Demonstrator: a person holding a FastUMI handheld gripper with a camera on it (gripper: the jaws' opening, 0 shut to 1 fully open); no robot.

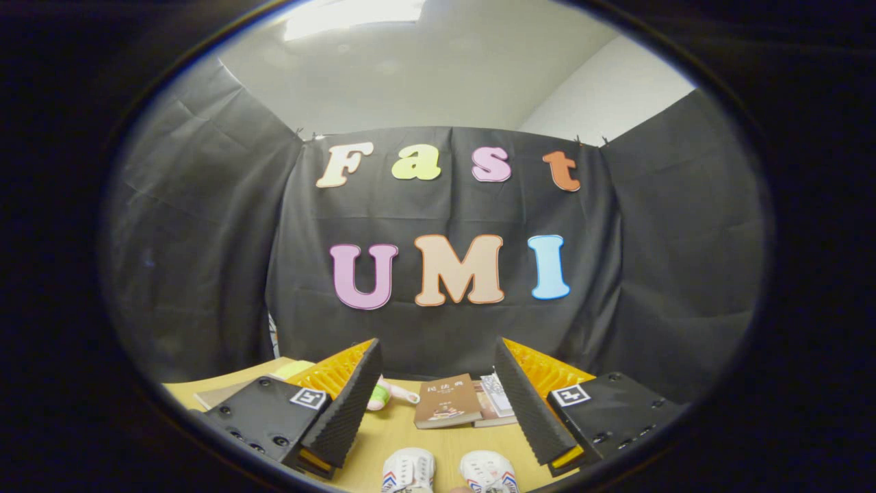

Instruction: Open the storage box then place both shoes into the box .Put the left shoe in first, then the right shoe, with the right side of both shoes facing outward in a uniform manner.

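Observation:
My gripper (438, 400) is held above the wooden table (404, 438), fingers wide apart with nothing between them. Two small white shoes sit side by side on the table low between the fingers: one shoe (408, 471) on the left, the other shoe (488, 471) on the right. Both show coloured stripes on their sides and only their upper parts are visible.
Beyond the fingers a brown book (448, 401) lies on the table, with another booklet (496, 397) beside it. A small pink and green object (387, 395) lies next to the left finger. Flat papers (226, 392) rest at the table's far left.

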